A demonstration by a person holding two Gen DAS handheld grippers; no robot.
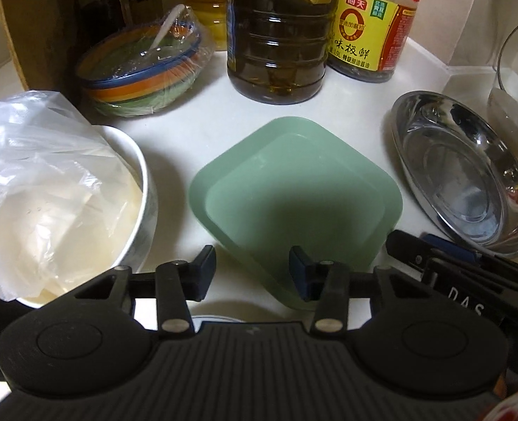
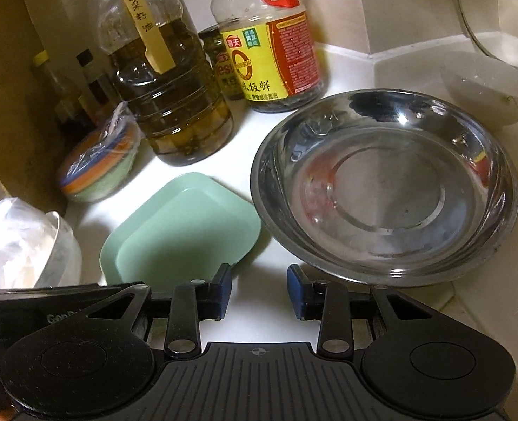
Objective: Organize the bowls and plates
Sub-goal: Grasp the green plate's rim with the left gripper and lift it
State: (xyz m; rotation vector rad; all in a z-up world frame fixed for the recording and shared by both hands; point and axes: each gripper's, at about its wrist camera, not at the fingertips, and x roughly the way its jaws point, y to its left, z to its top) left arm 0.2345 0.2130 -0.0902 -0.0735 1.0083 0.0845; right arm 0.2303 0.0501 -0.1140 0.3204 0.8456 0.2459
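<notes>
Two grippers, both low over the white worktop [image 1: 174,154], fingers apart with nothing between them. Landmark: green square plate [image 1: 294,196].

Left gripper [image 1: 252,273]: its fingers straddle the plate's near-left rim, one pad over the plate, the other over bare worktop just outside it. No contact that I can confirm; pads not pressing.

Right gripper [image 2: 259,291]: fingers parted over bare worktop in the gap between the plate's right corner and the near rim of the steel bowl [image 2: 385,189]. Holds nothing.

Outward from the plate:
- left, close beside: white bowl [image 1: 143,196] stuffed with a clear plastic bag [image 1: 38,161].
- behind-left: stack of coloured bowls [image 1: 143,70] in cling wrap.
- directly behind: large oil bottle [image 1: 276,35]; soy sauce bottle [image 1: 367,31] to its right.
- right: steel bowl, rim very near the plate's corner.
- beyond the steel bowl: small white bowl [image 2: 487,84], glass lid [image 2: 497,17] against the wall.

Risks, as I judge them: plate rim is shallow and smooth, so a pinch that closes off the edge could skate it toward the bottles. The right gripper sits tight between two rims; a sideways drift would knock the steel bowl, which will slide and ring. The bag could snag the left finger.

Open room: a narrow strip in front of the plate, and upward. Lift clear before moving sideways.
</notes>
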